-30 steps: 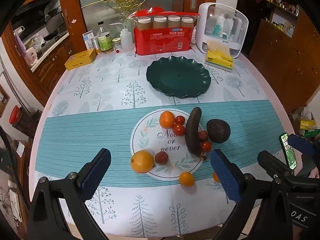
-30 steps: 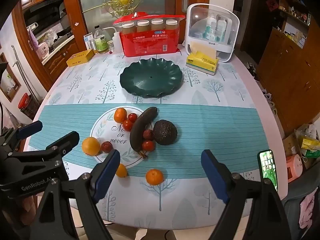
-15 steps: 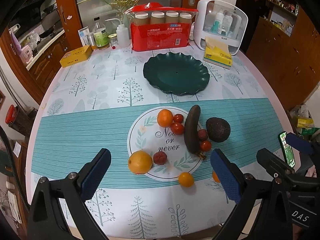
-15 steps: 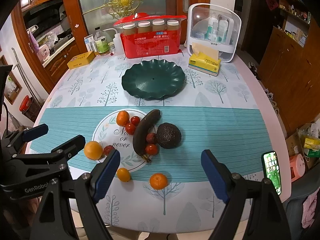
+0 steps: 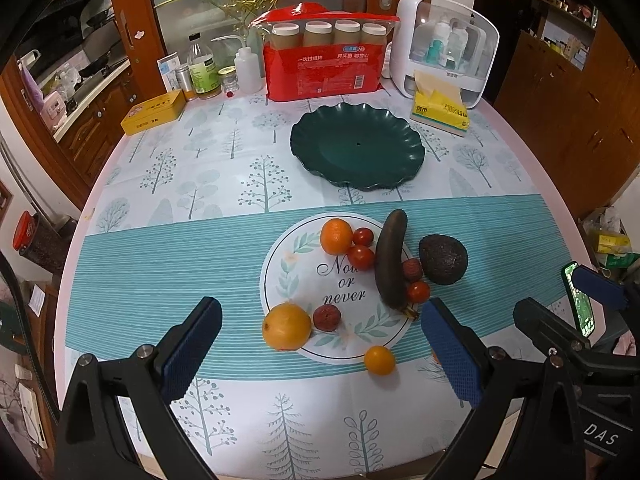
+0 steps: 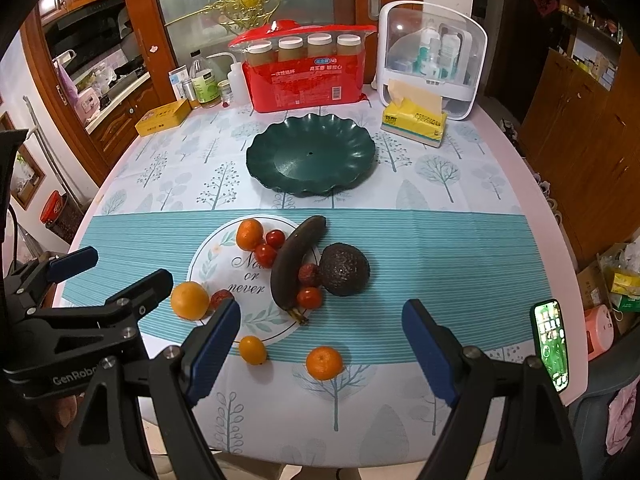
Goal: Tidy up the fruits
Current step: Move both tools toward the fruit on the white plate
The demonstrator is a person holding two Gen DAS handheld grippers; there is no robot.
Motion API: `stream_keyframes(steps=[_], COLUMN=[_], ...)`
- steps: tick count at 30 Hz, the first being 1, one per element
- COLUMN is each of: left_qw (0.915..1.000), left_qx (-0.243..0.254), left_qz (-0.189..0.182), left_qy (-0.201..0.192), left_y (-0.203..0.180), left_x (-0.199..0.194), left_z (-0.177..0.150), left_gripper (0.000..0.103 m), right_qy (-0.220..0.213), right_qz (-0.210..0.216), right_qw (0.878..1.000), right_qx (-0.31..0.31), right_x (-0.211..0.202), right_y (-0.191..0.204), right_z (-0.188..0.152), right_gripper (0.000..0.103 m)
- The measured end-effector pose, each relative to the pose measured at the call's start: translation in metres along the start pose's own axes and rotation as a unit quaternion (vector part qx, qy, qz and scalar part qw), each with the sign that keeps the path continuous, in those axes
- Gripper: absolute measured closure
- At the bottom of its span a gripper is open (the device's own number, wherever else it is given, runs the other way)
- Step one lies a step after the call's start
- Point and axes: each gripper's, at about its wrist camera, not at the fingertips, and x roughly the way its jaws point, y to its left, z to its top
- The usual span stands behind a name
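Fruit lies loose around the round printed mat (image 5: 298, 280): a dark banana (image 5: 391, 260), an avocado (image 5: 443, 259), a large orange (image 5: 286, 326), a tangerine (image 5: 336, 236), cherry tomatoes (image 5: 362, 256), a red date (image 5: 327, 318) and a small orange (image 5: 379, 359). Another tangerine (image 6: 324, 362) sits nearer the front edge. Behind them the dark green scalloped plate (image 5: 357, 148) has nothing on it. My left gripper (image 5: 320, 348) hovers open over the front of the table, facing the large orange. My right gripper (image 6: 320, 348) is open too, facing the front tangerine. Neither touches any fruit.
Along the far side of the table stand a red pack of paper cups (image 5: 324, 66), a white storage box (image 5: 446, 52), a yellow tissue pack (image 5: 440, 110), bottles (image 5: 204, 70) and a yellow tin (image 5: 154, 112). A phone (image 6: 552, 344) glows at the right edge.
In the right wrist view the fruit has slid slightly right and down, so that gripper has drifted a little left and forward. The left view barely differs. Both stay open.
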Motion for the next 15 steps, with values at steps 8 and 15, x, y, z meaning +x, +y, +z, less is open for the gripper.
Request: stream_keyframes(steps=[8,15], left_qw=[0.9999,0.9996], left_qx=[0.008,0.015], left_qz=[-0.004,0.003], left_qy=[-0.014,-0.026], left_y=[0.000,-0.006], left_x=[-0.004,-0.012], left_z=[0.003,0.010], left_gripper=[0.004,0.004], right_qy=[-0.003,-0.013], right_qz=[0.001,0.002], right_qw=[1.000,1.000], right_qx=[-0.001,-0.007], right_x=[0.000,-0.002], right_y=[0.000,-0.009], right_z=[0.001,0.011], right_gripper=[0.019,0.019])
